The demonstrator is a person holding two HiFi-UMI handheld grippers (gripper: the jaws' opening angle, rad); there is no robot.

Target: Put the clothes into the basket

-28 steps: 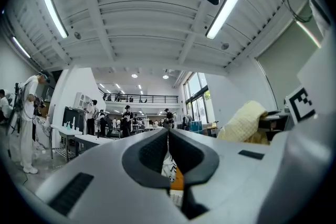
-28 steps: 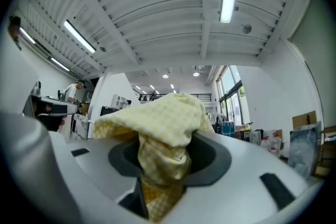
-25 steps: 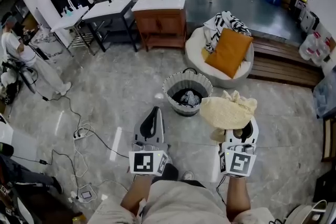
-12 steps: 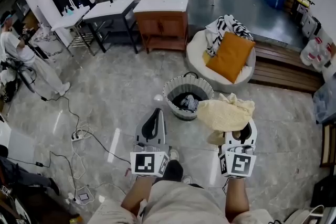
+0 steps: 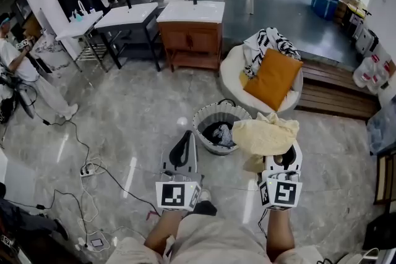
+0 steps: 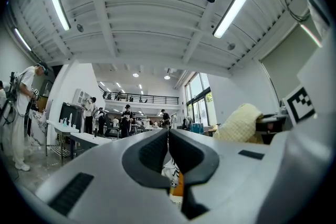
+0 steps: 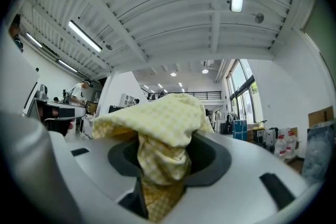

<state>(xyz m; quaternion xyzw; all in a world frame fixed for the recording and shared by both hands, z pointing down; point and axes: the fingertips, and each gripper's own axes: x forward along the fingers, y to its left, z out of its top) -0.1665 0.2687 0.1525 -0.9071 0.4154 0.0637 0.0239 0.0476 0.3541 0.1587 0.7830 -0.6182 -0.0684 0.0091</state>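
Right gripper (image 5: 279, 161) pinching the yellow cloth (image 5: 263, 133), which is bunched and draped over my jaws. Left gripper (image 5: 181, 151) pressed together, nothing in it. Basket (image 5: 207, 117) on the floor ahead, between both grippers and left of the cloth. In the head view the cloth's left edge meets the basket's right rim, so I judge the carry goes forward and left. Right gripper view shows the pinch plainly but no basket. Head view shows the basket with dark clothes inside, but the cloth hides my jaw tips.

Pale yellow checked cloth (image 5: 265, 136), grey basket (image 5: 219, 108), orange cushion (image 5: 272, 78)
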